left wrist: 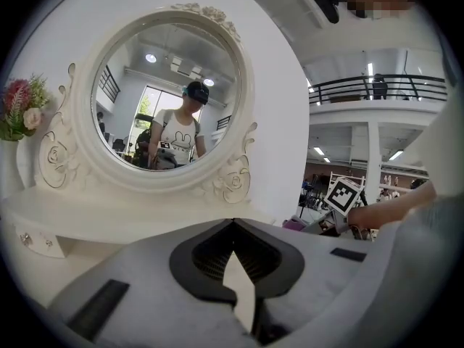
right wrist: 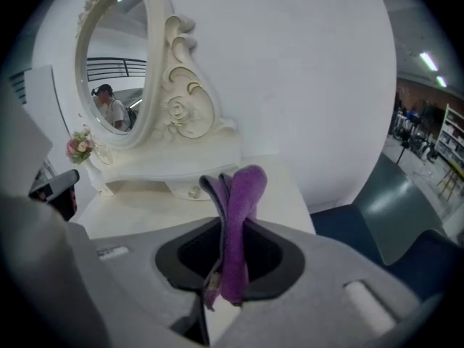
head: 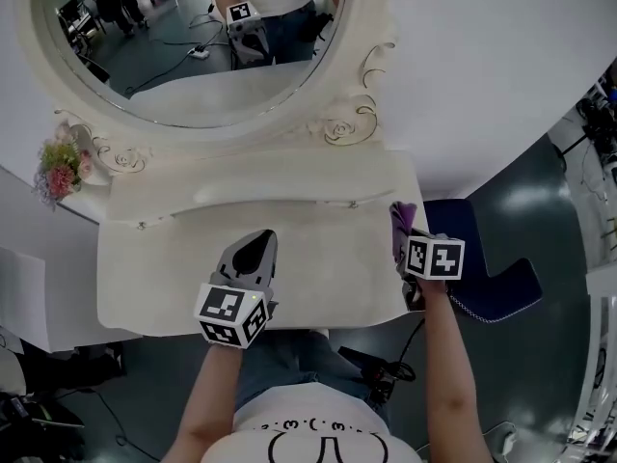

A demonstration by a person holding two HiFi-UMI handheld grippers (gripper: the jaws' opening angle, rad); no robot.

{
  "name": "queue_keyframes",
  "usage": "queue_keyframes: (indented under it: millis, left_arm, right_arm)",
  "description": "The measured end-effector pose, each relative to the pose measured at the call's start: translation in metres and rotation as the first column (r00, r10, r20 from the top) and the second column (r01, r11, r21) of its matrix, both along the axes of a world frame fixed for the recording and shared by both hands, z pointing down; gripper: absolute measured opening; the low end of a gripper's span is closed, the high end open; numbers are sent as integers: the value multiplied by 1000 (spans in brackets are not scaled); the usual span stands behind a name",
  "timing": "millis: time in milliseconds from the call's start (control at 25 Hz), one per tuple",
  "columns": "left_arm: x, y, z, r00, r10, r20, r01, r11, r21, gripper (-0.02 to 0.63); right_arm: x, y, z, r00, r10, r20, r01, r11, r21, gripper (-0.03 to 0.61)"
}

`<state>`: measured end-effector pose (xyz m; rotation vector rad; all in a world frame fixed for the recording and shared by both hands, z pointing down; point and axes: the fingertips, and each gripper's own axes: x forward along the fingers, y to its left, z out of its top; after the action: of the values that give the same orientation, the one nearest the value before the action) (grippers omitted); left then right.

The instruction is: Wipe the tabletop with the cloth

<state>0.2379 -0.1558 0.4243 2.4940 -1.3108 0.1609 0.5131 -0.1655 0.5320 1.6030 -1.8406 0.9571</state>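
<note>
The purple cloth (right wrist: 237, 216) stands folded upright, pinched between the jaws of my right hand-held gripper (right wrist: 226, 270), above the right edge of the table (head: 328, 263). My left hand-held gripper (head: 258, 247) is over the table's front middle, its jaws closed tip to tip on nothing. A mirror (head: 193, 37) rises at the table's back, and flowers (head: 60, 167) sit by its back left corner.

Dim, flat, greyish indoor light. Ceiling lamps glow at the far right in both gripper views and in the mirror (left wrist: 167, 100). The shelf (head: 260, 177) casts a faint shadow on the tabletop (head: 328, 268). A pale sheen lies on the floor (head: 525, 201) at right. The gripper views bend strongly and have black corners. The near cloth (right wrist: 235, 223) looks soft.
</note>
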Motion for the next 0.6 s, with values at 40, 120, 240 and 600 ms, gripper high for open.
queue_keyframes:
  millis: [40,120,240,600]
  left_arm:
    - [3,0,3,1000,-2,3,2,1000,-6,-3]
    - [9,-1,7,1000,-4,10,5,1000,-15,-3]
    - [15,-3,9,1000,-13,15,13,1000,-22,-3]
    - [1,-9,21,996,-89,30,90,994,-57,-3]
  right_arm:
    - [14,-2,3,1000,16,-21,-16,1000,-10,71]
    - [40,-5,10,997,35,-75,-37,999,-34,71]
    - [72,-9,20,984,32,-176,-46,996,-73,71]
    - [106,-24,51,959,-10,-283,-36,987,-160,71]
